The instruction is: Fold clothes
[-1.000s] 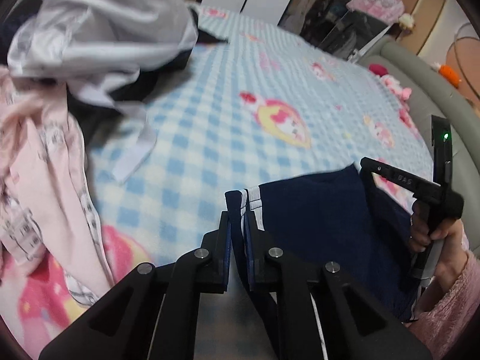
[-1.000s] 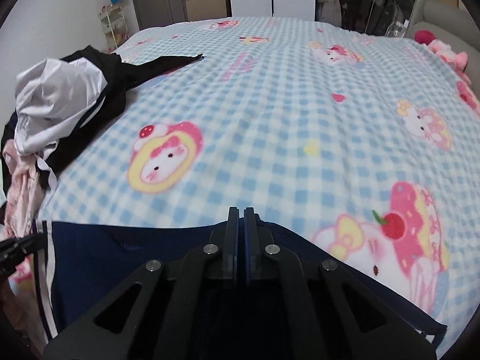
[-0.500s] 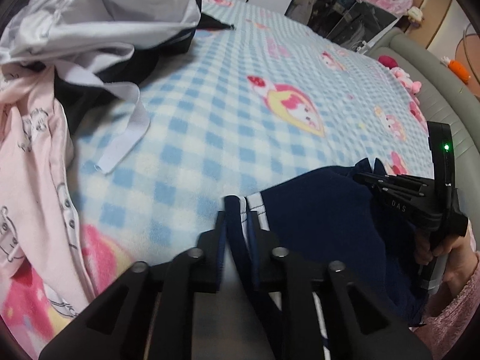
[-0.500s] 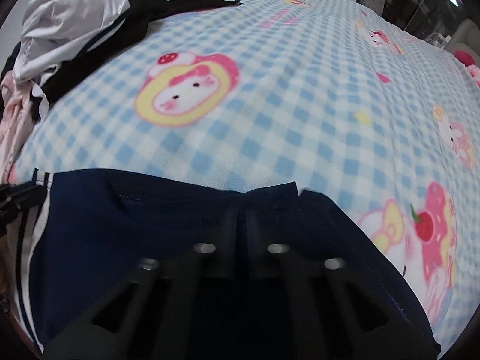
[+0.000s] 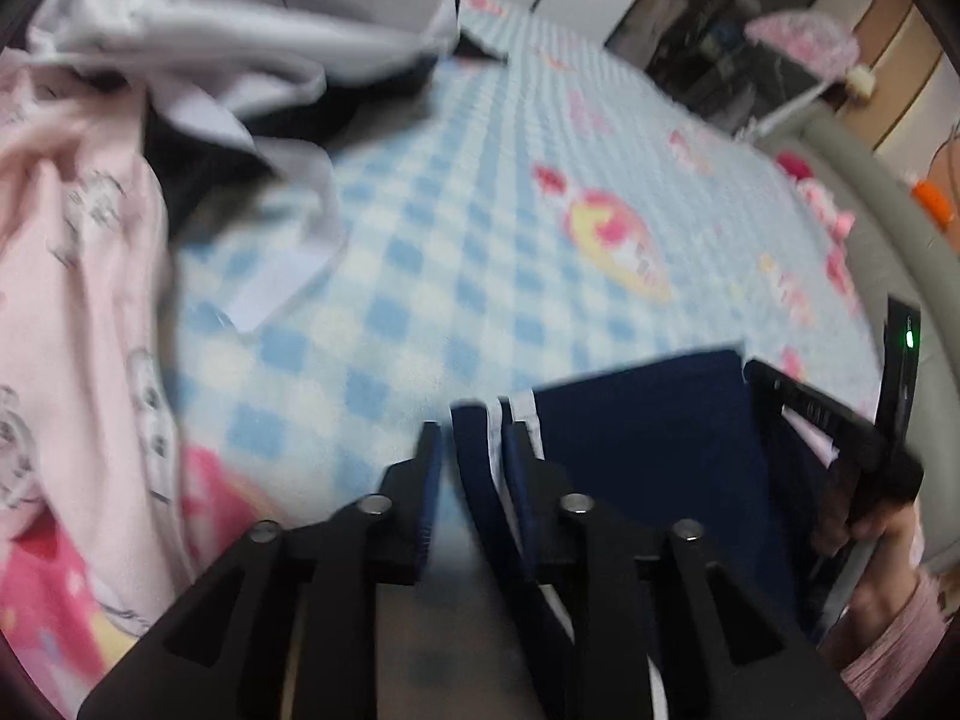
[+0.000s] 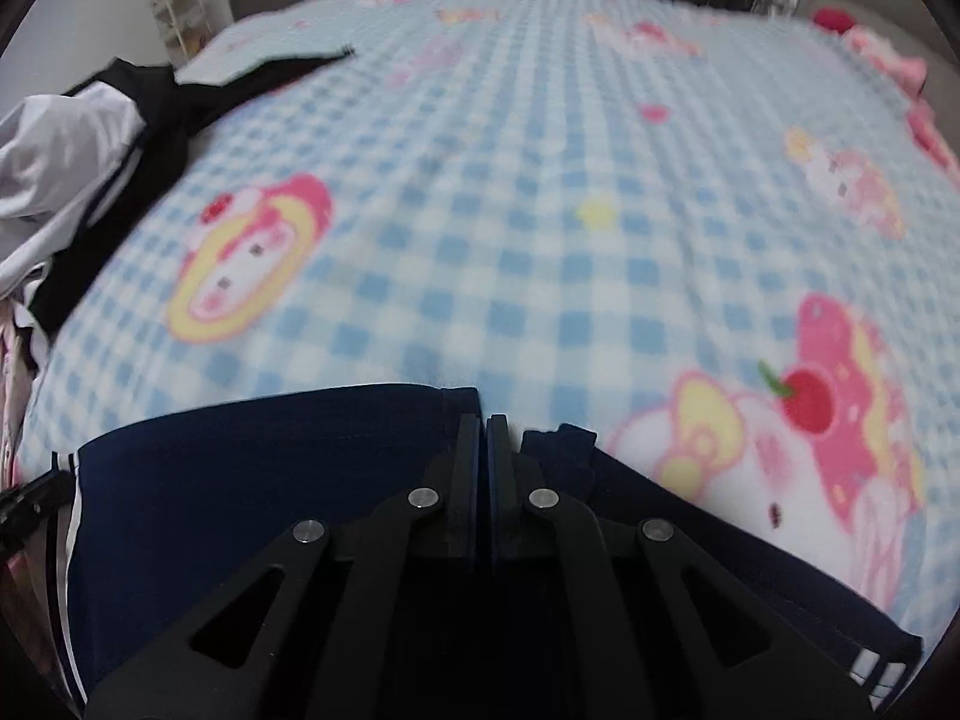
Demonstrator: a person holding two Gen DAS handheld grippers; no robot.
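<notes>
A navy garment with white side stripes (image 5: 648, 438) lies on the near part of the bed; it also shows in the right wrist view (image 6: 252, 480). My left gripper (image 5: 474, 438) has its jaws apart, with the striped edge of the garment loose between them. My right gripper (image 6: 483, 426) is shut on the garment's top edge; it shows at the right of the left wrist view (image 5: 828, 414), held by a hand.
The bed has a blue checked blanket with cartoon prints (image 6: 540, 228). A heap of pink (image 5: 72, 300), grey-white (image 5: 240, 42) and black clothes lies to the left. A grey bed frame (image 5: 888, 228) runs along the right.
My left gripper's jaws have opened from their clamp on the striped edge. Both views have swung and blurred; the garment's top edge has pulled straighter.
</notes>
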